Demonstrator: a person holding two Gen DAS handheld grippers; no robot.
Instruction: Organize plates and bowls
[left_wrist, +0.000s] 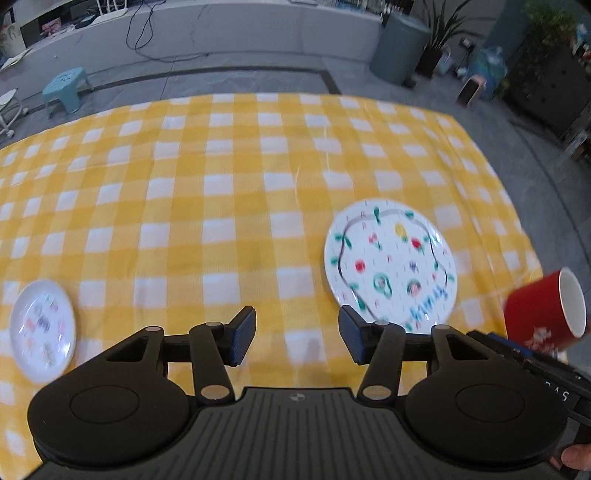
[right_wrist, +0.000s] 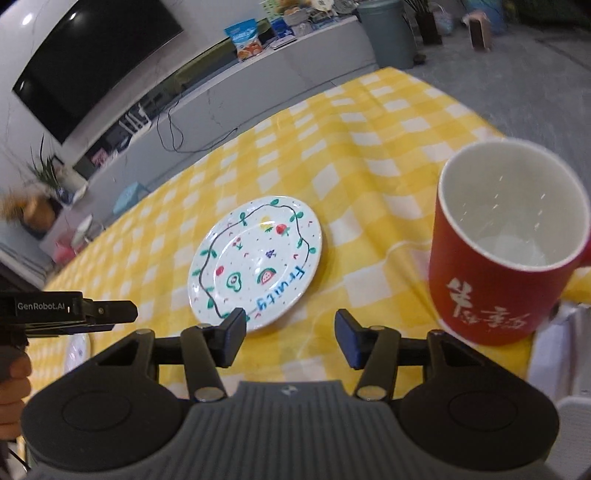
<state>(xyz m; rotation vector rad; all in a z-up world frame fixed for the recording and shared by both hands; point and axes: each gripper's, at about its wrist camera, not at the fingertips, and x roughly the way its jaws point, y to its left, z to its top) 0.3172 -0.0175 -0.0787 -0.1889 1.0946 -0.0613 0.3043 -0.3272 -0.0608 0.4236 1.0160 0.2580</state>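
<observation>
Both grippers, left gripper (left_wrist: 297, 339) and right gripper (right_wrist: 290, 338), hover with jaws spread, empty. Fruit-painted plate (right_wrist: 255, 260) lies flat on the checked tabletop (left_wrist: 221, 206), just ahead of both. It sits right of the left jaws, left of the right; small plate (left_wrist: 42, 334) lies far left, red mug (right_wrist: 506, 251) right.

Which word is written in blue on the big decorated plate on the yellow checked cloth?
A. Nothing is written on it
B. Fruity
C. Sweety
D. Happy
B: in the right wrist view the big plate shows the blue letters "Fruity" along its near edge, beside the painted fruits.
</observation>
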